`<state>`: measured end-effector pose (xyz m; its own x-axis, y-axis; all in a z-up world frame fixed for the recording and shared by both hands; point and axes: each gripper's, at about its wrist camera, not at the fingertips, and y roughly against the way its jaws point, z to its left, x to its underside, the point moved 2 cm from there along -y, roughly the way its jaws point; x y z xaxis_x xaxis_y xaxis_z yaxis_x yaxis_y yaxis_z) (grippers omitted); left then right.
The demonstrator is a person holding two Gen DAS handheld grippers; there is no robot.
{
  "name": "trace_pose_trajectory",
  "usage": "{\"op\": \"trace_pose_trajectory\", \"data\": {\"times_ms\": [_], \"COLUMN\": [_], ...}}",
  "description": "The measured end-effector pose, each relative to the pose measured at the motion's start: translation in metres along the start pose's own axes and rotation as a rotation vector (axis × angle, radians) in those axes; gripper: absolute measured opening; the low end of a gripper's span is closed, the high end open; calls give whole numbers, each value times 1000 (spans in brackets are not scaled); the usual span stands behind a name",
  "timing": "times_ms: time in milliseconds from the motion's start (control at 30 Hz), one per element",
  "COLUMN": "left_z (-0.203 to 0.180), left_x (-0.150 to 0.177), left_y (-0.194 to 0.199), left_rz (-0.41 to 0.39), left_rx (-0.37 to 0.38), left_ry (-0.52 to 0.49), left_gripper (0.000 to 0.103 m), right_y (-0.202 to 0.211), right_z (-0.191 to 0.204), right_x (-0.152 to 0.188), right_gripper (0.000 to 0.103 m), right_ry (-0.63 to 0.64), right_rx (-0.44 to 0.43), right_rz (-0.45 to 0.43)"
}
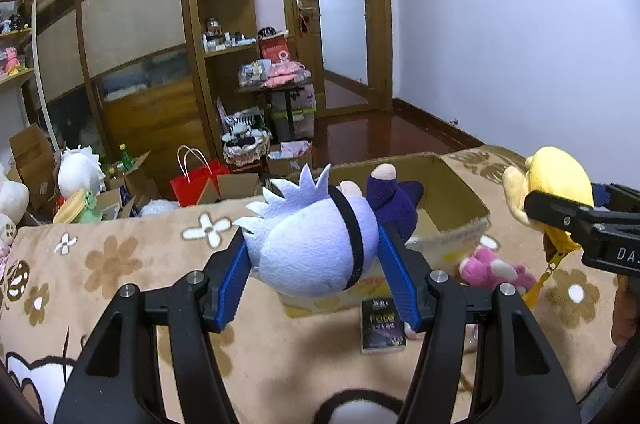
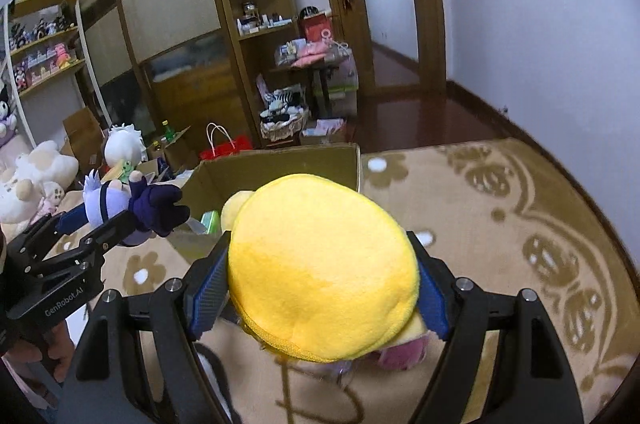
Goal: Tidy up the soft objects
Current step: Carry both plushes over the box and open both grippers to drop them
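My left claw (image 1: 312, 264) is clenched on the lilac doll (image 1: 316, 244), my right claw (image 2: 320, 288) on the yellow plush (image 2: 324, 264), both held above the blanket (image 1: 132, 264). I'd carry each fully over the cardboard box (image 1: 452, 183) before letting go, so neither catches its rim.

A lived-in home bedroom is suggested by a floral blanket (image 1: 120, 264), wooden wardrobe (image 1: 132, 35), plush-filled shelves (image 2: 44, 59) and probably a hallway door (image 1: 340, 7).
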<state>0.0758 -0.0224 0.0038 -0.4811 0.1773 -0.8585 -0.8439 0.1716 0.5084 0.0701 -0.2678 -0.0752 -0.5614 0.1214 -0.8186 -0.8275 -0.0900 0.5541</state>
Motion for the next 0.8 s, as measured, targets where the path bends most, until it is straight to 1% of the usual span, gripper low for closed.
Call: {"op": "trace_pose_trajectory", "data": {"times_ms": [200,400,467,567,700,800], "left_z": [5,8,8,7,7,6], "left_x": [-14,-29,-33,-34,-36,-35], "left_y": [-13,-26,-32,-41,-50,-53], "left_rz": [-29,-60,-58,-55,-51,-52], "left_rx": [-9,-23,-18,-32,-34,-43], "left_ry": [8,17,15,1,5,-3], "left_gripper": [61,61,61,61,61,62], "right_y": [-5,-7,-9,-15,-22,-32], "right_z": [2,0,-2,-2,7,14], "right_x": [-18,-36,-43,-52,-59,-62], "right_gripper": [84,84,84,84,84,84], "right_ry": [5,63,77,95,139,152], "right_rx": [-10,-1,3,9,29,37], "right_rz": [-41,-76,-86,-96,-119,-121]}}
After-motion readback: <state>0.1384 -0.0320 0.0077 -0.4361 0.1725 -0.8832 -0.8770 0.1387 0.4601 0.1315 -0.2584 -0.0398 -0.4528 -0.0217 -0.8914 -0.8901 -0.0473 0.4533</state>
